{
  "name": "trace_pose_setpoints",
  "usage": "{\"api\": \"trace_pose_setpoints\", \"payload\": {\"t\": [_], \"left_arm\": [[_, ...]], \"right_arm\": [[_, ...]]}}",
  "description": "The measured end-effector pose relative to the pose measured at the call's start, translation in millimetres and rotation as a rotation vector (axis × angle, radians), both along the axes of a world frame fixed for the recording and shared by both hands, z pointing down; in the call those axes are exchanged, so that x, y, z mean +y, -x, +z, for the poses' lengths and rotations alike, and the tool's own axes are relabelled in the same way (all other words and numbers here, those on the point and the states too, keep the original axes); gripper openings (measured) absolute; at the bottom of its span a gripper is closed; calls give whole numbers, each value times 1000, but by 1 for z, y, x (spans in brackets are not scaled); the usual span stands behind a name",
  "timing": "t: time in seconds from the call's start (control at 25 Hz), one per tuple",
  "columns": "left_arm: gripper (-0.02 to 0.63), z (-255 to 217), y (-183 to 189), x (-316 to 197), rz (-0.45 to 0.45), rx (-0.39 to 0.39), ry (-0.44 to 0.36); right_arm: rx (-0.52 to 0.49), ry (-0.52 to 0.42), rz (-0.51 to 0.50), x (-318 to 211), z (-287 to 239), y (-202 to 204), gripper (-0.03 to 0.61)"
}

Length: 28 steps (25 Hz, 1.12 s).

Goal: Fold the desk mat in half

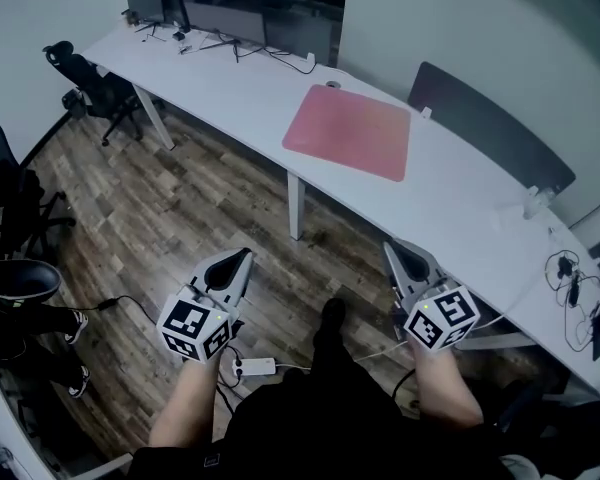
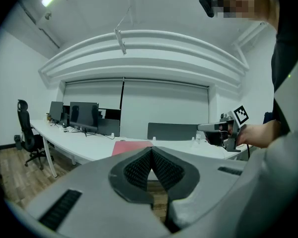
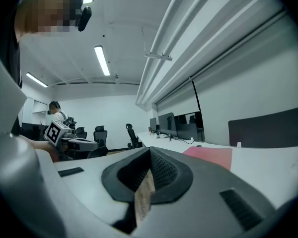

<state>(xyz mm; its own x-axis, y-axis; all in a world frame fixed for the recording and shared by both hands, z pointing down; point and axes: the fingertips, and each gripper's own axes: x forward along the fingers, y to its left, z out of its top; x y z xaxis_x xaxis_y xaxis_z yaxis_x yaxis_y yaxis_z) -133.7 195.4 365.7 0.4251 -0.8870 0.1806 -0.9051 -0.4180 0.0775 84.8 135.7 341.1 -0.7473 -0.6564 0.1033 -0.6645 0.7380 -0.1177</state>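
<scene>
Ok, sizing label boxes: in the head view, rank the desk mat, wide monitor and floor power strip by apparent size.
1. desk mat
2. monitor, though it sits farthest from the camera, so it looks smaller than it is
3. power strip

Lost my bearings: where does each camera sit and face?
Head view: on the head, steeply down at desk, pink desk mat; shows forearms, left claw, right claw.
Left gripper view: rides left claw, faces desk; shows right claw.
Right gripper view: rides right claw, looks along desk; shows left claw.
All share the desk mat.
</scene>
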Motion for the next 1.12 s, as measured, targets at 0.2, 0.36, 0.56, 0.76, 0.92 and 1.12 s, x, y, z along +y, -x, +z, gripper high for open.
{"api": "trace_pose_setpoints", "payload": {"t": [0.2,0.36,0.56,0.76,0.92,1.12], "left_arm": [[3,6,-6,-61,-1,4,11],[3,10,-13,-116,-28,9,43],[3,5,-17,-177,-59,-34,70],[3,2,-33,-232,-65,-76,76],[3,-7,-41,-260,-59,7,64],[3,-6,-44,-273,-49,-9,72]], "right_arm": [[-4,29,1,-64,12,-9,2],[-20,57,-22,-124,20,-14,2],[-42,61,-50,-194,19,-19,2],[-46,70,-49,-253,25,-36,2],[-37,68,-70,-275,28,-34,2],[-33,67,-76,-282,29,-33,2]]}}
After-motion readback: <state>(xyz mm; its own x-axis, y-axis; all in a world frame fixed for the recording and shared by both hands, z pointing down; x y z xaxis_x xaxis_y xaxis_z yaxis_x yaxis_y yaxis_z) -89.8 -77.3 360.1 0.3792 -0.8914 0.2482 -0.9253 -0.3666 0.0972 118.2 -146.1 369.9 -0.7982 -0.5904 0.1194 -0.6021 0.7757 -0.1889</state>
